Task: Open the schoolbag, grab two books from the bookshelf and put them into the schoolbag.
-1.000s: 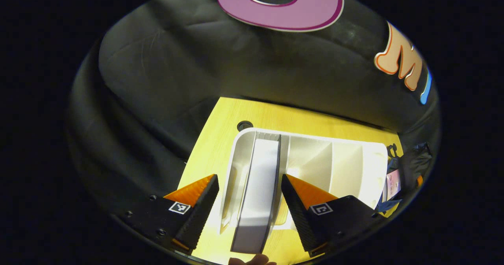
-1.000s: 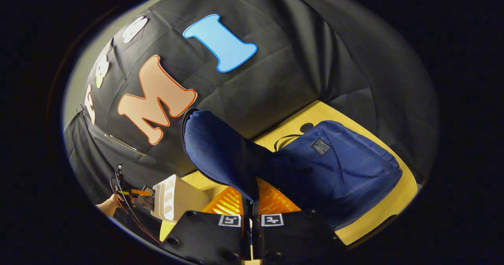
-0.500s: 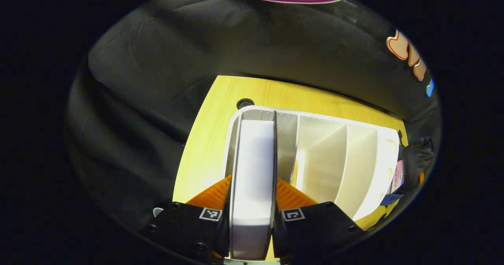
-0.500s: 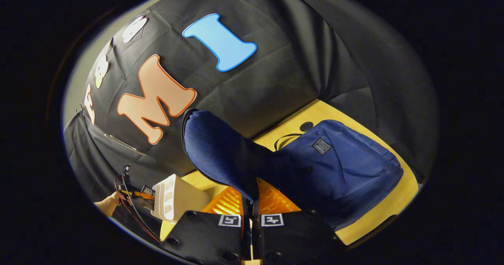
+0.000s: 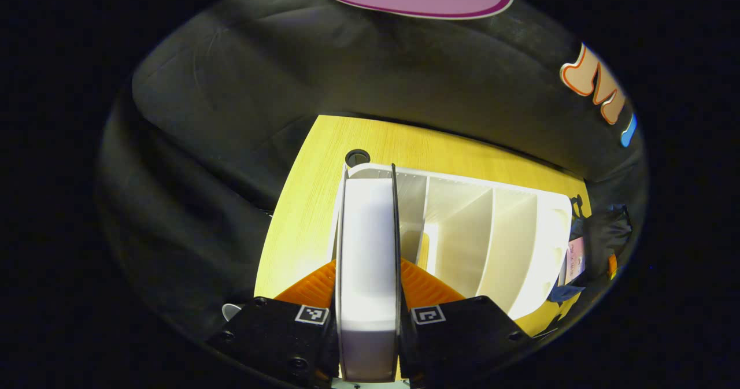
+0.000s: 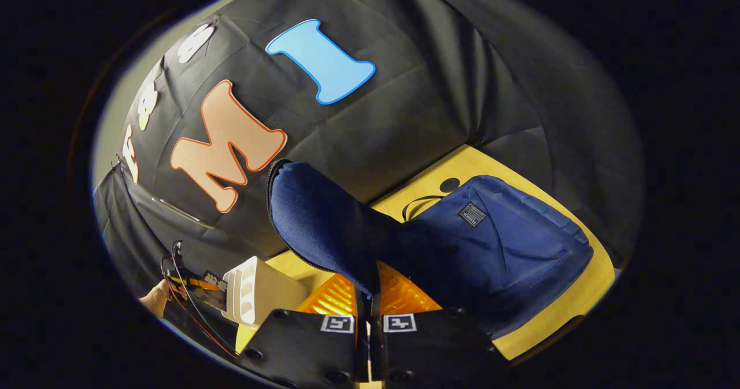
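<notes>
Now: left gripper (image 5: 369, 296) clamps book (image 5: 368, 244) in bookshelf (image 5: 520, 233) | right gripper (image 6: 369, 296) pinches schoolbag (image 6: 491, 244) flap

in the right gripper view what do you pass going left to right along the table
Person's hand → white bookshelf → raised blue flap pinched by the right gripper → schoolbag body.
</notes>
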The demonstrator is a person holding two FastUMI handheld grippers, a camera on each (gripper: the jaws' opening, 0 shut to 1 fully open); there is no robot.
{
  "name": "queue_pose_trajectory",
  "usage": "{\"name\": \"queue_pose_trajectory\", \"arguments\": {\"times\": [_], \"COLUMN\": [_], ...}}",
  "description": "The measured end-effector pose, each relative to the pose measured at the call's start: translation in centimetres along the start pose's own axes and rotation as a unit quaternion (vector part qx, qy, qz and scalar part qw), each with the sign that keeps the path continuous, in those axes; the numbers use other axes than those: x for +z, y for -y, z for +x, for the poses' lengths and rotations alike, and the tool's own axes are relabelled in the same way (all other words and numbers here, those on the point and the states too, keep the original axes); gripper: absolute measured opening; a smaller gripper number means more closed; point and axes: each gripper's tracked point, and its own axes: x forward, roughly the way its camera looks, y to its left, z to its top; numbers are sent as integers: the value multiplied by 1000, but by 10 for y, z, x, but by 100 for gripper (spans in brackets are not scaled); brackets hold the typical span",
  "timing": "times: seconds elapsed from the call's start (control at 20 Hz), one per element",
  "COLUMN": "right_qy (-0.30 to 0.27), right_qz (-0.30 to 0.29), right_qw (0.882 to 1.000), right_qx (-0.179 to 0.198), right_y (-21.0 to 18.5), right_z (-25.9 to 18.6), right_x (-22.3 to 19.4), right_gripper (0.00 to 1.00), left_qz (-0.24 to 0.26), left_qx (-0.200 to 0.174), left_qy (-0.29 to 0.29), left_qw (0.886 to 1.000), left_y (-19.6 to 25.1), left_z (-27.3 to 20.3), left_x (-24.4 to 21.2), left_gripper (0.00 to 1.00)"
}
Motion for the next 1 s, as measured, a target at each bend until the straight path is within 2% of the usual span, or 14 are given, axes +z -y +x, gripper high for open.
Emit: {"name": "queue_pose_trajectory", "arguments": {"times": [0.15,0.3,0.55,0.65,0.8,1.0], "right_qy": [0,-2,-3,0,1,3], "right_qz": [0,-1,1,8,8,13], "right_qw": [1000,1000,1000,1000,1000,1000], "right_qx": [-1,-2,-3,-3,-2,-1], "right_y": [1,-1,-1,-1,-1,0], "right_z": [1,1,0,0,-2,-1], "right_x": [0,-1,-1,-1,-1,-1], "right_gripper": [5,6,3,7,3,3], "left_qz": [2,-12,-75,-117,-208,-326], "left_qx": [-14,-9,-44,-66,-131,-214], "left_qy": [30,54,97,117,144,152], "left_qw": [999,998,992,984,959,908], "left_y": [3,-7,-26,-29,-25,-15], "left_z": [-28,-56,-106,-129,-151,-155], "left_x": [16,29,51,59,73,83], "left_gripper": [36,36,36,36,36,36]}}
